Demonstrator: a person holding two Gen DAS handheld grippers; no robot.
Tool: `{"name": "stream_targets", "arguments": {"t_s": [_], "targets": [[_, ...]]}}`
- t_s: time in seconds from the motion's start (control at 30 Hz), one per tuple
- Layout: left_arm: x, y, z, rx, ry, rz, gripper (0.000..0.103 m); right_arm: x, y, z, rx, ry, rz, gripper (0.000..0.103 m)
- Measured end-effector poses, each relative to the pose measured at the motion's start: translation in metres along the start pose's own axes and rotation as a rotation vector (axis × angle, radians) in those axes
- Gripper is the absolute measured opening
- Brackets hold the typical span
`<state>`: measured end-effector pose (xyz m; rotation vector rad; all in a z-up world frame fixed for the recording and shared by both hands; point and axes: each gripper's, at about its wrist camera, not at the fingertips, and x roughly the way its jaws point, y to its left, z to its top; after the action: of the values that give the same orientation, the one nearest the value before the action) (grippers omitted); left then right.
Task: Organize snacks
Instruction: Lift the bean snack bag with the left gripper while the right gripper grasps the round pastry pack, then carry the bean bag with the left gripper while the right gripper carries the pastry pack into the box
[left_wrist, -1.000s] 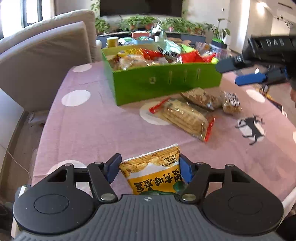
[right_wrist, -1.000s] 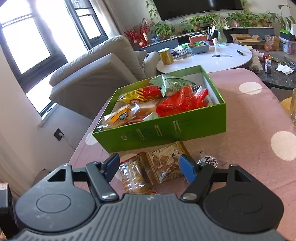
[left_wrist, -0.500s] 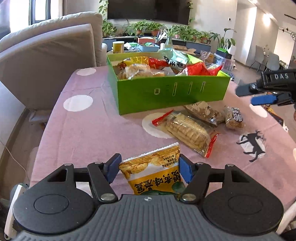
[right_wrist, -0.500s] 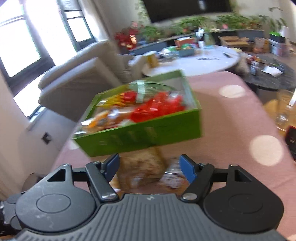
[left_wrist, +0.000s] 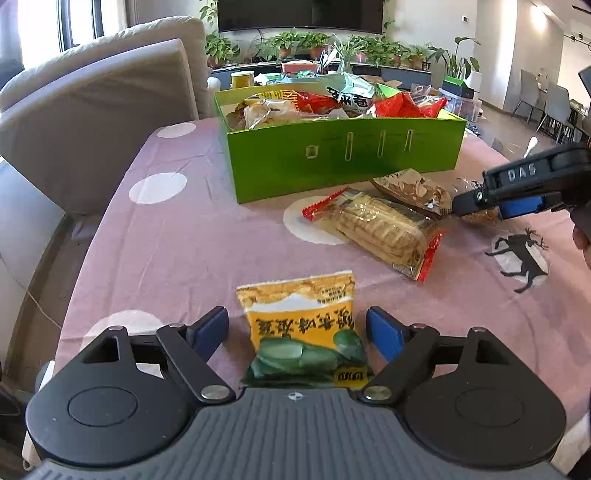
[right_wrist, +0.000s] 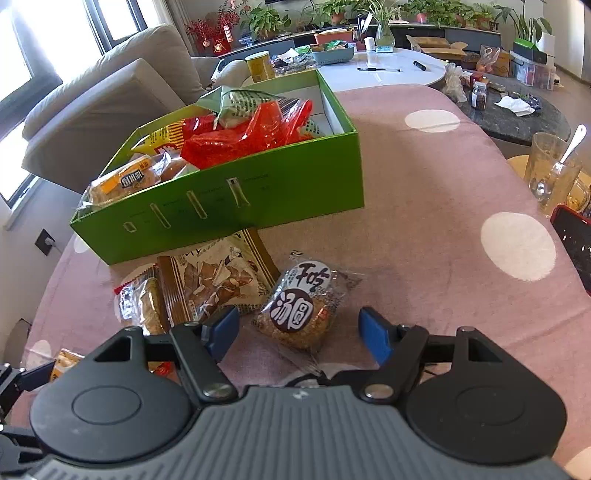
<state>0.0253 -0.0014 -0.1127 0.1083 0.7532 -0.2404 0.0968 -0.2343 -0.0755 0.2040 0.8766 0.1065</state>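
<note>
Snacks lie on the table (left_wrist: 155, 240) by a green box (left_wrist: 343, 162): a yellow packet (left_wrist: 303, 332) between the left gripper's (left_wrist: 297, 328) spread fingers, a round cake (right_wrist: 299, 308) between the right gripper's (right_wrist: 297, 328) spread fingers.

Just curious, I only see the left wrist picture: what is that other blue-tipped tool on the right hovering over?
Observer: A round cake packet with a black-and-white label, lying flat between the open fingers of the right gripper.
Visitor: Is the green box full?
Observer: No, the green box shows bare white inside at its far right corner.
Visitor: Anything past that tool?
Observer: A glass holding a spoon stands to its right.
</note>
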Motion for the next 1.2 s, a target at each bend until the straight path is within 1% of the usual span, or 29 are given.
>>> {"name": "stream_targets", "arguments": {"t_s": [0.03,0.1,0.13,0.2,0.23,0.27,0.33,0.43,0.53,0.73,0.97,1.2], "targets": [[0.001,0.000,0.001,-0.003,-0.001,0.000,0.078,0.000,0.002,-0.001,-0.009,-0.004,-0.009,0.063],[0.001,-0.001,0.001,0.009,-0.017,-0.005,0.067,0.001,0.004,-0.002,-0.029,-0.012,-0.024,0.063],[0.000,-0.001,0.002,0.012,-0.021,-0.014,0.059,0.001,0.006,-0.004,-0.046,-0.018,-0.034,0.062],[-0.002,-0.002,0.002,0.023,-0.017,-0.023,0.055,-0.001,0.008,-0.005,-0.071,-0.030,-0.020,0.057],[-0.003,-0.001,0.003,0.024,-0.012,-0.033,0.053,-0.002,0.007,-0.005,-0.063,-0.033,-0.013,0.053],[-0.004,0.000,0.003,0.023,-0.004,-0.046,0.051,-0.004,0.005,-0.005,-0.050,-0.036,-0.001,0.052],[-0.008,0.001,0.005,0.012,-0.009,-0.064,0.050,-0.007,-0.001,-0.004,-0.018,-0.035,0.024,0.051],[-0.014,0.001,0.008,0.006,-0.030,-0.060,0.049,-0.014,-0.003,-0.001,0.001,-0.051,0.052,0.051],[-0.021,0.000,0.012,0.003,-0.057,-0.064,0.049,-0.024,0.001,0.000,-0.005,-0.081,0.065,0.051],[-0.036,-0.004,0.027,0.014,-0.113,-0.068,0.049,-0.047,0.007,0.005,-0.001,-0.148,0.144,0.051],[-0.041,-0.009,0.056,0.024,-0.173,-0.079,0.049,-0.061,0.018,0.021,-0.033,-0.200,0.200,0.051],[-0.031,-0.017,0.095,0.024,-0.214,-0.097,0.049,-0.064,0.020,0.041,-0.052,-0.238,0.207,0.051]]}}
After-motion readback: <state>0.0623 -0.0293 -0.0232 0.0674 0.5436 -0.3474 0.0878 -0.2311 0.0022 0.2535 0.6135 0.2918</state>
